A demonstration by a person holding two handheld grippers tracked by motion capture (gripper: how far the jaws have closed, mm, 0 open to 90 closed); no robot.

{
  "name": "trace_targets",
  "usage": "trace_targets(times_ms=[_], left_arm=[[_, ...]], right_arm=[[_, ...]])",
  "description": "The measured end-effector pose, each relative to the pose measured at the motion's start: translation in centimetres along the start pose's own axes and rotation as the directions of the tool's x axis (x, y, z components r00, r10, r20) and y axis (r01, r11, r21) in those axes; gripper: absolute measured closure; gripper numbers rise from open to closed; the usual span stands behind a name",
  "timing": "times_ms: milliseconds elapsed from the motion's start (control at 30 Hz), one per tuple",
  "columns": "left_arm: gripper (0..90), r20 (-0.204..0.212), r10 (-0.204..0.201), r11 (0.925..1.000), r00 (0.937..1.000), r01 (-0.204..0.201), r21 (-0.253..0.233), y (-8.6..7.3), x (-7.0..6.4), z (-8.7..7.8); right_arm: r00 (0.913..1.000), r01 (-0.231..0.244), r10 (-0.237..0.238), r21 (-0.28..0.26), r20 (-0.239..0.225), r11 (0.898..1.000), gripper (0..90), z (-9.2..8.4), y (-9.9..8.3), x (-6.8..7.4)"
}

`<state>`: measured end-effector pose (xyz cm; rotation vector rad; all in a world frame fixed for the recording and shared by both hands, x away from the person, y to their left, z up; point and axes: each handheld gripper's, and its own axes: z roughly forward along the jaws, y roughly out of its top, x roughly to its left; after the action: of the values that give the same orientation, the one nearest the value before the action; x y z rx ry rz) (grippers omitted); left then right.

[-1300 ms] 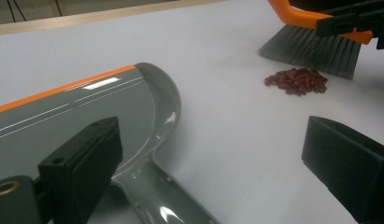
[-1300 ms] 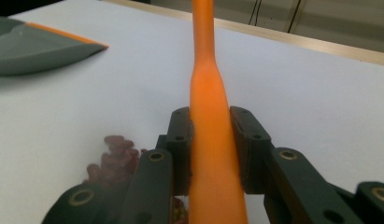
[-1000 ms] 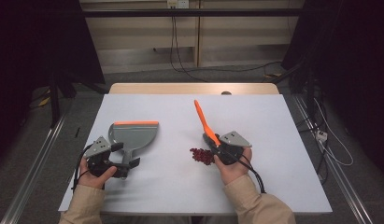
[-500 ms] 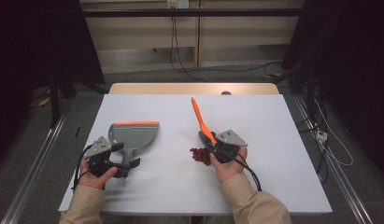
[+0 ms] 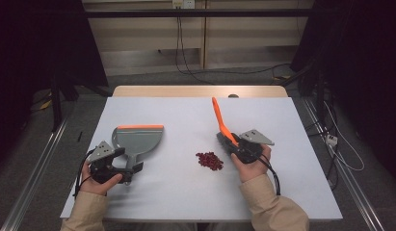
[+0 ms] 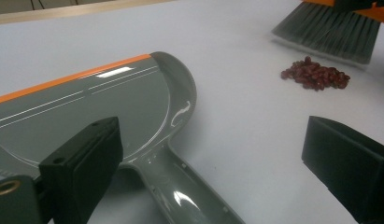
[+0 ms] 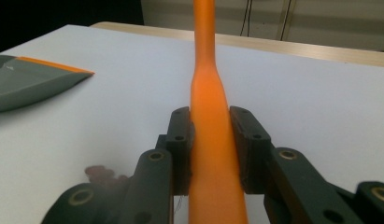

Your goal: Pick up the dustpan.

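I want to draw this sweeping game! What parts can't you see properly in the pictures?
- Brush: right gripper view, bristles cut off by the bottom edge.
- Dustpan: left gripper view, handle end cut off at the bottom; front lip runs off the left edge.
- Beans: high view, too small to count.

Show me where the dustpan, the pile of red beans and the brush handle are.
dustpan (image 5: 138, 139): high view, middle of its grey tray.
red beans (image 5: 209, 160): high view, centre of the pile.
brush handle (image 7: 206, 84): right gripper view, orange shaft above the jaws.
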<state>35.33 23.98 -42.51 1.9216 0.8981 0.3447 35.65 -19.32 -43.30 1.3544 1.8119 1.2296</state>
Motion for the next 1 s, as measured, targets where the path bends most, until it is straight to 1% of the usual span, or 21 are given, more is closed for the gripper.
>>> trace_targets(times_ms=[67, 100, 167, 200, 233, 267, 300, 333, 400, 467, 533, 567, 600, 667, 733, 800, 867, 900, 967, 1000], left_arm=[[5.2, -0.006, -0.006, 0.9999, 1.0000, 0.006, 0.009, -0.1, 0.0, 0.1], [5.2, -0.012, -0.009, 0.9998, 0.9999, 0.009, 0.017, -0.1, -0.1, 0.1], [5.4, -0.017, -0.011, 0.9996, 0.9998, 0.011, 0.026, -0.2, 0.0, 0.2], [5.7, -0.023, -0.011, 0.9991, 0.9997, 0.012, 0.041, -0.2, 0.0, 0.3], [6.1, -0.028, -0.010, 0.9989, 0.9996, 0.011, 0.047, -0.3, -0.1, 0.4], [6.7, -0.027, -0.016, 0.9984, 0.9995, 0.017, 0.053, -0.3, -0.1, 0.4], [7.7, -0.035, -0.017, 0.9978, 0.9992, 0.019, 0.063, -0.4, -0.1, 0.5], [8.6, -0.042, -0.016, 0.9972, 0.9990, 0.019, 0.072, -0.4, -0.1, 0.6], [10.8, -0.061, -0.012, 0.9963, 0.9981, 0.017, 0.085, -0.5, -0.1, 0.6], [13.2, -0.087, -0.013, 0.9938, 0.9961, 0.023, 0.109, -0.6, 0.0, 0.6], [14.7, -0.118, -0.004, 0.9899, 0.9931, 0.021, 0.140, -0.8, 0.1, 0.5], [15.7, -0.124, -0.012, 0.9881, 0.9922, 0.031, 0.151, -0.9, 0.2, 0.5], [16.9, -0.127, -0.020, 0.9870, 0.9917, 0.040, 0.156, -0.9, 0.3, 0.5], [18.1, -0.139, -0.025, 0.9838, 0.9900, 0.049, 0.173, -1.1, 0.5, 0.4], [18.7, -0.140, -0.046, 0.9823, 0.9890, 0.070, 0.174, -1.1, 0.7, 0.3], [19.5, -0.141, -0.052, 0.9794, 0.9887, 0.078, 0.186, -1.1, 0.8, 0.3], [22.0, -0.143, -0.069, 0.9763, 0.9873, 0.097, 0.194, -1.1, 0.9, 0.2], [23.3, -0.146, -0.069, 0.9761, 0.9868, 0.097, 0.195, -1.1, 1.1, 0.1], [25.6, -0.156, -0.081, 0.9750, 0.9844, 0.111, 0.193, -1.2, 1.4, -0.1], [27.4, -0.158, -0.087, 0.9744, 0.9836, 0.117, 0.192, -1.2, 1.6, -0.2]], right_arm=[[1.0000, -0.002, 0.002, 0.012, -0.006, 1.000, 71.0, -0.4, 0.0, -0.8], [0.9999, 0.013, -0.013, 0.022, -0.001, 1.000, 71.0, -0.6, -0.1, -1.2], [0.9999, 0.017, -0.017, 0.033, -0.001, 0.999, 70.9, -1.0, -0.2, -1.9], [0.9997, 0.025, -0.025, 0.046, 0.003, 0.999, 70.8, -1.1, -0.3, -2.1], [0.9996, 0.027, -0.027, 0.067, -0.007, 0.997, 70.8, -1.1, -0.3, -2.4], [0.9997, 0.016, -0.014, 0.072, -0.018, 0.997, 70.7, -1.2, -0.3, -2.6], [0.9997, -0.002, 0.004, 0.081, -0.026, 0.997, 70.6, -1.2, -0.3, -2.7], [0.9996, 0.002, 0.001, 0.092, -0.030, 0.996, 70.5, -1.2, -0.2, -2.9], [0.9992, 0.023, -0.019, 0.125, -0.035, 0.992, 70.3, -1.3, 0.1, -2.9], [0.9989, 0.032, -0.027, 0.141, -0.039, 0.990, 70.2, -1.3, 0.2, -3.0], [0.9990, 0.024, -0.018, 0.156, -0.040, 0.987, 70.2, -1.4, 0.3, -3.0], [0.9991, 0.023, -0.017, 0.163, -0.038, 0.986, 70.2, -1.4, 0.3, -3.1], [0.9990, 0.023, -0.016, 0.164, -0.041, 0.986, 70.2, -1.4, 0.4, -3.2], [0.9992, 0.012, -0.006, 0.168, -0.039, 0.986, 70.3, -1.4, 0.4, -3.4], [0.9993, 0.015, -0.008, 0.174, -0.037, 0.985, 70.5, -1.5, 0.4, -3.4], [0.9988, -0.001, 0.010, 0.179, -0.047, 0.984, 70.5, -1.5, 0.5, -3.5], [0.9994, 0.010, -0.003, 0.185, -0.035, 0.983, 70.6, -1.5, 0.5, -3.4], [0.9993, 0.012, -0.005, 0.186, -0.037, 0.982, 70.6, -1.5, 0.5, -3.4], [0.9990, 0.005, 0.003, 0.190, -0.044, 0.982, 70.6, -1.5, 0.5, -3.5], [0.9990, 0.010, -0.001, 0.193, -0.044, 0.981, 70.6, -1.5, 0.6, -3.5]])
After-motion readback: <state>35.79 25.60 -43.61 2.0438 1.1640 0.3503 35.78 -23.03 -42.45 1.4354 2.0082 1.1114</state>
